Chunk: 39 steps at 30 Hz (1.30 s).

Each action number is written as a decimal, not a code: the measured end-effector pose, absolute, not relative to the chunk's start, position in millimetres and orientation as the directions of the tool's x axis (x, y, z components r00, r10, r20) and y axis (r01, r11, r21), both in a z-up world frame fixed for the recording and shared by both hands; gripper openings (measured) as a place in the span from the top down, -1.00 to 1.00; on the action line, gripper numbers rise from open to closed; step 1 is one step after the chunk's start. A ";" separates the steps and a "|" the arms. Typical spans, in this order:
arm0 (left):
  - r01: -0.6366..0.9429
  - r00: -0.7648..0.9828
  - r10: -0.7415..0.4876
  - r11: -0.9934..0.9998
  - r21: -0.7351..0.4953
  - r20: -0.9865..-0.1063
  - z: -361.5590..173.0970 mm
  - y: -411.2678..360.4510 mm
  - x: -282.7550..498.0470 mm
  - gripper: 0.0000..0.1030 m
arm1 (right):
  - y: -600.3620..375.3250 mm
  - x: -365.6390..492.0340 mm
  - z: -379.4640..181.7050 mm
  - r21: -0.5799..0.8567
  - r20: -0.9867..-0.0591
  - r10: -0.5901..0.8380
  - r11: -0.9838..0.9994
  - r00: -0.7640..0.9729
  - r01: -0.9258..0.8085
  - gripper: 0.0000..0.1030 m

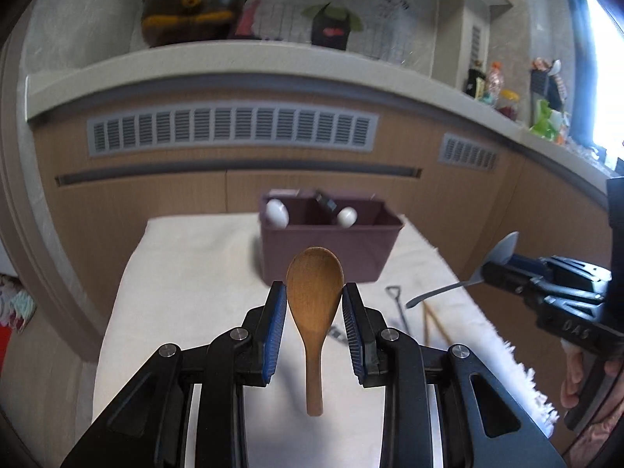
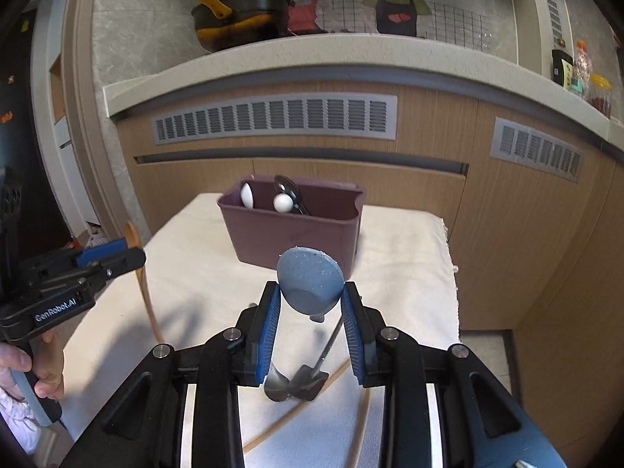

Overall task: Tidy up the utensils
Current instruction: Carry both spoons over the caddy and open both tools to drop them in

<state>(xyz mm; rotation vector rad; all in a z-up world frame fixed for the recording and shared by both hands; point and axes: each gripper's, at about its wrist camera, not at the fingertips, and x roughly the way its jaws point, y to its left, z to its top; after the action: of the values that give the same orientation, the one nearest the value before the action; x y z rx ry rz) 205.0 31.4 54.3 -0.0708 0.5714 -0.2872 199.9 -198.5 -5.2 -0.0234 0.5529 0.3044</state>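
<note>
Fingers of the left gripper (image 1: 315,304) are clamped on the bowl edges of a wooden spoon (image 1: 314,312), its handle hanging down above the white cloth (image 1: 187,273) on the tabletop. Those of the right gripper (image 2: 311,304) pinch a blue spoon (image 2: 310,282) by its bowl, also lifted clear of the cloth. Beyond both stands a purple bin (image 2: 296,240) with white-ended utensils (image 2: 282,202) inside, while a small metal shovel (image 2: 312,380), a metal spoon (image 2: 276,384) and chopsticks (image 2: 296,409) lie on the cloth.

Daylit, window glare, fisheye edges, slight blur
</note>
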 end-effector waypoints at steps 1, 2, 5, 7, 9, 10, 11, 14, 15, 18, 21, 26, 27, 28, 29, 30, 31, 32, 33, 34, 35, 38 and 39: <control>0.259 0.808 -0.296 0.955 -0.144 -0.510 61.4 29.5 204.2 0.41 | -198.7 198.6 -2.5 0.058 -0.517 0.281 0.954 0.808 -0.295 0.44; 0.268 0.813 -0.304 0.952 -0.144 -0.496 69.0 27.8 203.6 0.41 | -199.0 196.3 3.0 0.054 -0.510 0.284 0.952 0.812 -0.300 0.44; 0.293 0.825 -0.330 0.944 -0.152 -0.460 90.3 23.0 203.6 0.41 | -199.3 191.7 16.7 0.036 -0.490 0.287 0.950 0.823 -0.310 0.44; 0.310 0.839 -0.344 0.939 -0.148 -0.423 109.6 21.1 204.1 0.41 | -199.3 188.6 28.4 0.026 -0.472 0.291 0.948 0.833 -0.317 0.44; 0.327 0.856 -0.358 0.934 -0.146 -0.373 134.0 19.7 206.5 0.41 | -200.2 186.2 45.5 0.009 -0.441 0.294 0.946 0.848 -0.324 0.44; 0.336 0.863 -0.365 0.931 -0.144 -0.348 146.7 18.0 208.0 0.41 | -200.0 184.6 55.8 -0.008 -0.418 0.289 0.947 0.862 -0.321 0.44; 0.345 0.873 -0.372 0.928 -0.140 -0.314 162.2 18.1 210.5 0.41 | -199.8 183.6 70.2 -0.031 -0.384 0.278 0.949 0.880 -0.314 0.44; 0.341 0.908 -0.360 0.932 -0.121 -0.214 200.6 19.3 222.2 0.41 | -199.0 188.0 112.2 -0.064 -0.301 0.276 0.949 0.913 -0.308 0.44; 0.341 0.913 -0.359 0.932 -0.121 -0.195 209.5 20.5 228.5 0.41 | -198.3 192.2 123.1 -0.066 -0.285 0.278 0.949 0.917 -0.308 0.44; 0.335 0.921 -0.354 0.933 -0.133 -0.164 222.7 24.4 249.6 0.41 | -194.6 217.2 147.7 -0.058 -0.280 0.297 0.944 0.913 -0.325 0.45; 0.331 0.920 -0.354 0.931 -0.152 -0.168 213.9 28.1 274.3 0.41 | -191.7 240.3 148.5 -0.044 -0.298 0.299 0.944 0.906 -0.326 0.45; 0.328 0.914 -0.356 0.930 -0.166 -0.193 179.8 28.5 312.5 0.41 | -182.9 280.7 127.2 -0.014 -0.340 0.316 0.940 0.886 -0.340 0.45; 0.327 0.912 -0.357 0.930 -0.168 -0.201 172.5 28.4 319.9 0.41 | -181.9 285.3 124.0 -0.008 -0.345 0.320 0.939 0.883 -0.343 0.45; 0.323 0.912 -0.354 0.931 -0.168 -0.208 166.4 27.8 324.9 0.41 | -180.1 291.9 119.3 -0.002 -0.352 0.322 0.939 0.879 -0.345 0.45; 0.318 0.910 -0.351 0.932 -0.172 -0.220 159.6 28.0 332.8 0.41 | -178.0 299.4 114.0 0.001 -0.361 0.322 0.939 0.875 -0.345 0.45; 0.318 0.906 -0.354 0.931 -0.181 -0.232 153.1 28.5 339.8 0.41 | -175.9 306.8 108.6 0.002 -0.370 0.321 0.939 0.872 -0.345 0.45; 0.319 0.902 -0.358 0.929 -0.189 -0.239 147.1 28.6 344.4 0.41 | -174.4 312.9 103.9 0.003 -0.379 0.319 0.939 0.869 -0.344 0.45; 0.316 0.900 -0.358 0.928 -0.196 -0.246 140.3 29.5 349.8 0.41 | -172.9 318.7 99.1 0.004 -0.388 0.317 0.940 0.865 -0.342 0.45; 0.310 0.899 -0.355 0.930 -0.198 -0.255 133.4 30.0 355.5 0.41 | -171.8 324.0 93.6 0.006 -0.394 0.314 0.941 0.864 -0.339 0.45; 0.305 0.898 -0.352 0.931 -0.201 -0.266 126.4 30.0 361.1 0.41 | -170.9 327.7 87.8 0.002 -0.399 0.307 0.943 0.864 -0.334 0.45; 0.301 0.896 -0.350 0.931 -0.205 -0.275 119.9 29.5 364.5 0.41 | -169.6 331.4 83.0 -0.004 -0.402 0.301 0.944 0.865 -0.330 0.45; 0.295 0.880 -0.356 0.928 -0.228 -0.314 97.5 28.5 379.5 0.41 | -166.3 342.5 65.9 -0.020 -0.414 0.278 0.949 0.867 -0.314 0.45; 0.292 0.875 -0.357 0.928 -0.232 -0.326 90.9 27.8 383.5 0.41 | -166.0 347.5 59.1 -0.019 -0.425 0.275 0.950 0.862 -0.312 0.45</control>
<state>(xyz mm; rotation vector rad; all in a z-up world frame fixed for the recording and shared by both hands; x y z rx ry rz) 383.5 27.8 90.9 -0.1787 0.3738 -0.3404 347.5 -166.0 59.1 -0.0882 0.4325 0.3080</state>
